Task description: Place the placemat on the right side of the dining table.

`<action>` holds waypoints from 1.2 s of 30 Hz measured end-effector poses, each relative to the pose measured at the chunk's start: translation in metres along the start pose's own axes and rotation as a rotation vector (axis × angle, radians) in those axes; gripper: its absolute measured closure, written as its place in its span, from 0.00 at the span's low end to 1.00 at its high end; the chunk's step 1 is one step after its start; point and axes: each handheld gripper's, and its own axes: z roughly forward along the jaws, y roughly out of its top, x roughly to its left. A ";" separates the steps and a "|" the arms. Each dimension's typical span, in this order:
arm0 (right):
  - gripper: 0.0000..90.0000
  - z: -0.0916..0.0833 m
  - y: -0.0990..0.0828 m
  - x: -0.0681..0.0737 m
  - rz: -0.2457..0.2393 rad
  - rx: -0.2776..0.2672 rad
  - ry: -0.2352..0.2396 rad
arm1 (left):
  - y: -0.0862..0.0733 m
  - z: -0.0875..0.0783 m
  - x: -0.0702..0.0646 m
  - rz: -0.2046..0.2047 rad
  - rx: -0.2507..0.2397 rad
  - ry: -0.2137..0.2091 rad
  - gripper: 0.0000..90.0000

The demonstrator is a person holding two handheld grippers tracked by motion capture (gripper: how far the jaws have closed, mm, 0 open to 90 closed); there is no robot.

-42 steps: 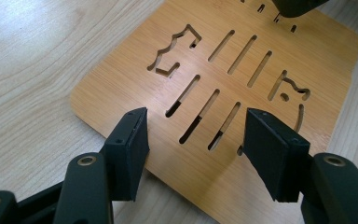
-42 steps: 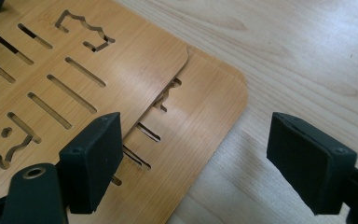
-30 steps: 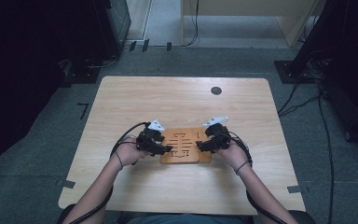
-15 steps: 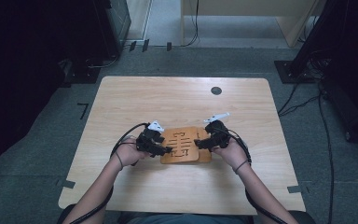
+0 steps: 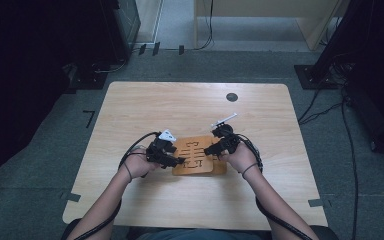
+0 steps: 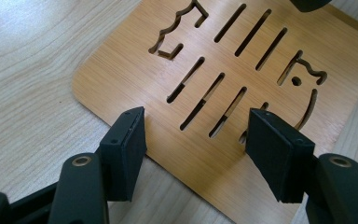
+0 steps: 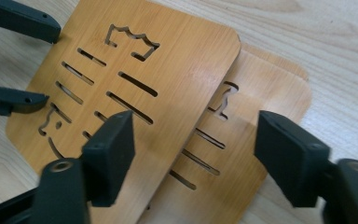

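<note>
A bamboo board (image 5: 198, 159) with slot and crown-like cutouts lies flat near the table's front middle. In the right gripper view it is two boards: the top board (image 7: 182, 60) sits askew over a lower board (image 7: 265, 93). My left gripper (image 5: 180, 161) is at the board's left edge. It is open, its jaws astride the top board's (image 6: 121, 79) near edge, and nothing is held in my left gripper (image 6: 200, 149). My right gripper (image 5: 208, 150) reaches in from the right. My right gripper (image 7: 200, 154) is open above the overlap of both boards.
The light wooden table (image 5: 130, 110) has a small black round disc (image 5: 232, 97) at its far right. Cables trail from both grippers along the forearms. Dark equipment stands (image 5: 330, 65) and floor cables surround the table.
Both hands stay at the board's two sides. The right gripper has tipped and crept slightly inward over the board. The board has not visibly moved.
</note>
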 end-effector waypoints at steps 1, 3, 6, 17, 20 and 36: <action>0.38 0.000 0.001 0.001 0.008 0.008 -0.001 | 0.000 0.000 0.000 0.000 0.000 -0.002 0.41; 0.40 0.001 0.002 0.001 0.019 0.012 -0.001 | 0.000 0.000 0.001 -0.001 -0.001 -0.003 0.41; 0.43 0.004 0.003 0.000 0.055 0.018 0.004 | -0.001 0.000 0.000 0.001 -0.003 -0.002 0.41; 0.51 0.012 0.005 0.002 0.118 0.027 0.065 | 0.000 0.001 -0.001 0.001 -0.006 0.001 0.41; 0.51 0.014 0.006 0.004 0.111 0.029 0.073 | 0.000 0.001 -0.001 0.000 -0.005 0.002 0.41; 0.50 0.000 0.016 0.010 0.136 0.031 0.095 | 0.001 0.000 0.002 -0.031 -0.011 -0.028 0.40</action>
